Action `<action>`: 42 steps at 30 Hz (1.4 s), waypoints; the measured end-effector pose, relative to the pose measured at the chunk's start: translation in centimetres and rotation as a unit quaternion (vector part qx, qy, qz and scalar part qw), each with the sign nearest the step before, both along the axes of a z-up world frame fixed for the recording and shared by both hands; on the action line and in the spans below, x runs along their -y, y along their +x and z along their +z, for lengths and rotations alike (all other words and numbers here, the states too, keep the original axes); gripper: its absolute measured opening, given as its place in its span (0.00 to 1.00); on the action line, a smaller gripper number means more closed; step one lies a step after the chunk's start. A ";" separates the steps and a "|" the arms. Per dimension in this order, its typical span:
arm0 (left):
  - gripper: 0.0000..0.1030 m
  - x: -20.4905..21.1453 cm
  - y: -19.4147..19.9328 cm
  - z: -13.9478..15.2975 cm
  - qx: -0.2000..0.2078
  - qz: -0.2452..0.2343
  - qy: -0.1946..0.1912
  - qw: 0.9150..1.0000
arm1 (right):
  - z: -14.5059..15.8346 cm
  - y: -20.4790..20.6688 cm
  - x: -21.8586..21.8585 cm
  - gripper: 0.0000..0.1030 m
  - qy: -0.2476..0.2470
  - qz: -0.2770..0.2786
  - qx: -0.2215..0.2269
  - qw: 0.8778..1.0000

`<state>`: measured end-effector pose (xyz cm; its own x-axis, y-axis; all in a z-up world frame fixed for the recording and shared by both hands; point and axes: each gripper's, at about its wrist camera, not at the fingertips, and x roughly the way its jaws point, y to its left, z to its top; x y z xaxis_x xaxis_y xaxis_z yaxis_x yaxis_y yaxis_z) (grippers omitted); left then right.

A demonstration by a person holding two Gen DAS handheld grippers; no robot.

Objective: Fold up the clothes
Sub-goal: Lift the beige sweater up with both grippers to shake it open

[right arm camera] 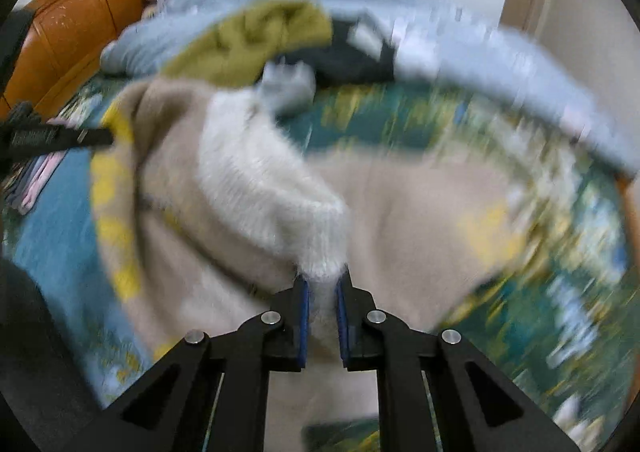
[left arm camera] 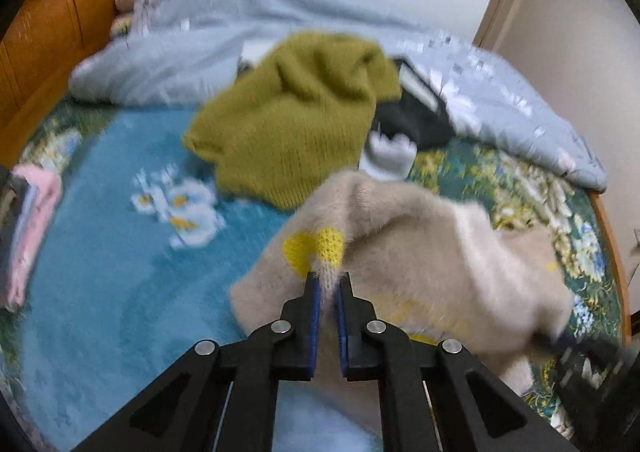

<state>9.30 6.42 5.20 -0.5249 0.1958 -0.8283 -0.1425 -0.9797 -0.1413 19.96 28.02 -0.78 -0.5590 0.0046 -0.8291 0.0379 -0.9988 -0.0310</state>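
Left wrist view: the left gripper (left arm camera: 327, 276) is pinched down on a fold of the beige sweater (left arm camera: 420, 244), right by one of its yellow patches (left arm camera: 314, 246). Narrow gap, knit bunched between the blue pads (left arm camera: 316, 316), so it's definitely holding fabric. The sweater sits toward the near edge of the bed (left arm camera: 100, 252), partly lifted and rumpled. Behind it is an olive green sweater (left arm camera: 296, 124) in a heap, some dark clothing (left arm camera: 412, 120) and a grey quilt (left arm camera: 224, 36) along the far edge. A small stack of pink and grey items (left arm camera: 28, 228) is at the left edge, looks already folded.

Right wrist view: pretty motion-blurred, but the right gripper (right arm camera: 322, 280) is clamped on a fuzzy whitish ribbed part of the same sweater (right arm camera: 280, 188). Could be cuff or hem, honestly can't tell. You can see the other gripper (right arm camera: 60, 140) gripping the sweater at its far left side.

So my read is it's being shaken out or spread before the actual fold. If I were doing it: keep both grips tight, pull the two held spots apart until the knit is taut, then lower it flat onto the open blue part of the bedspread, well clear of the green heap. Fuzzy knit slips, so don't yank.
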 end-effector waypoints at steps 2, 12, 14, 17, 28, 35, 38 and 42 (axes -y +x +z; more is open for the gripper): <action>0.08 0.8 0.6 2.2 -0.028 0.002 0.004 1.000 | 3.1 -1.6 0.0 0.11 0.022 -0.007 -0.043 0.999; 0.07 6.0 8.1 13.4 -0.177 0.026 0.053 0.983 | 18.7 1.1 -0.4 0.11 0.066 -0.070 -0.232 0.968; 0.07 6.9 10.5 15.7 -0.209 0.016 0.057 0.976 | 21.6 3.0 -0.6 0.11 0.063 -0.079 -0.256 0.961; 0.07 7.5 14.0 18.2 -0.242 -0.002 0.056 0.969 | 24.5 6.6 -0.5 0.11 0.072 -0.074 -0.278 0.955; 0.07 5.7 25.5 23.6 -0.285 -0.104 0.058 0.951 | 31.4 17.3 -2.7 0.10 0.084 -0.090 -0.332 0.935; 0.07 4.6 27.1 24.9 -0.266 -0.101 0.063 0.957 | 32.1 16.0 -2.9 0.10 0.097 -0.083 -0.333 0.934; 0.07 4.7 26.2 23.8 -0.247 -0.090 0.059 0.963 | 30.4 13.8 -3.1 0.11 0.078 -0.076 -0.305 0.946; 0.07 5.1 24.7 21.9 -0.217 -0.071 0.053 0.972 | 27.3 10.9 -3.0 0.10 0.055 -0.066 -0.262 0.961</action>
<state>33.98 1.33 27.11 -0.7826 0.3631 -0.5056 -0.3432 -0.9293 -0.1362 30.88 31.03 26.50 -0.8881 0.1758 -0.4248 -0.1387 -0.9834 -0.1171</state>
